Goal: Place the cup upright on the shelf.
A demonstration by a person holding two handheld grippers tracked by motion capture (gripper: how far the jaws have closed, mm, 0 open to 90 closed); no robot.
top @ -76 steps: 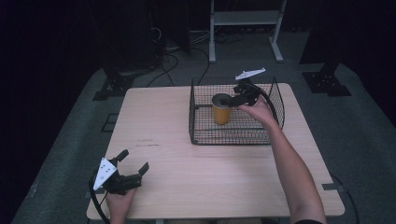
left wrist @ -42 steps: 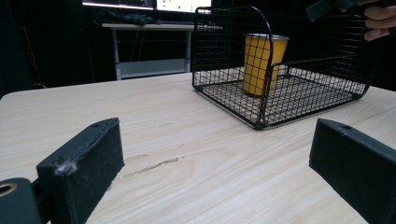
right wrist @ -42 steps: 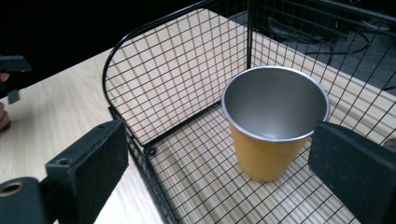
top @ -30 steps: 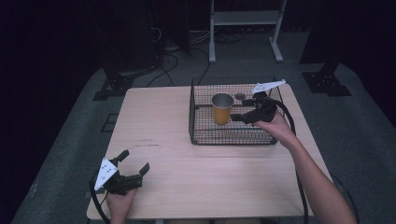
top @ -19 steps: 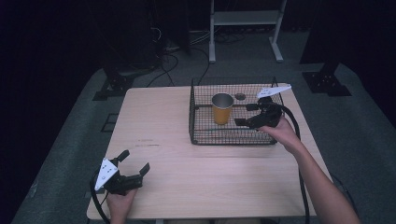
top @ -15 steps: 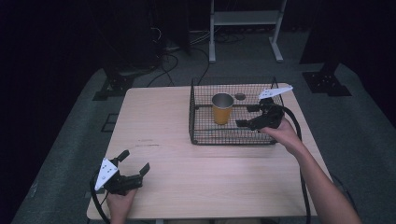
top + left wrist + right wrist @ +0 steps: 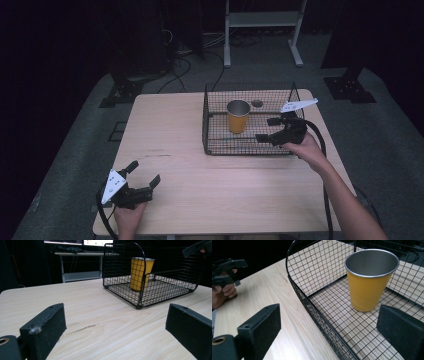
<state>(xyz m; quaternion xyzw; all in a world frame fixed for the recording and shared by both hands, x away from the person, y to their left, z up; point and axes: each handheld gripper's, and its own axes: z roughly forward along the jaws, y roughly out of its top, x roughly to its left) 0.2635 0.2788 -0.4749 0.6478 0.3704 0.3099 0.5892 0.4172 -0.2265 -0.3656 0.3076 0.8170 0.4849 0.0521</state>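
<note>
Surface: pale wooden tabletop (image 7: 210,165) on grey carpet, dark room behind, with a white metal stand (image 7: 262,20) and cables on the floor past the far edge.
Cup: yellow cup (image 7: 238,116) with a bare metal inside, upright on the floor of the wire basket, toward its far left part, touching neither gripper.
Basket: black wire basket (image 7: 215,145) near the tabletop's far right corner; its mesh walls ring the cup, and its near wall stands between the cup and the near edge.
Small object: dark round thing (image 7: 257,103) by the basket's far wall, too small to tell what it is.
Right gripper: right gripper (image 7: 267,130) over the basket's right part, jaws spread wide and empty, pointing at the cup from just beside it.
Left gripper: left gripper (image 7: 144,174) resting near the tabletop's near left corner, jaws parted, nothing between them, well apart from the basket.
</note>
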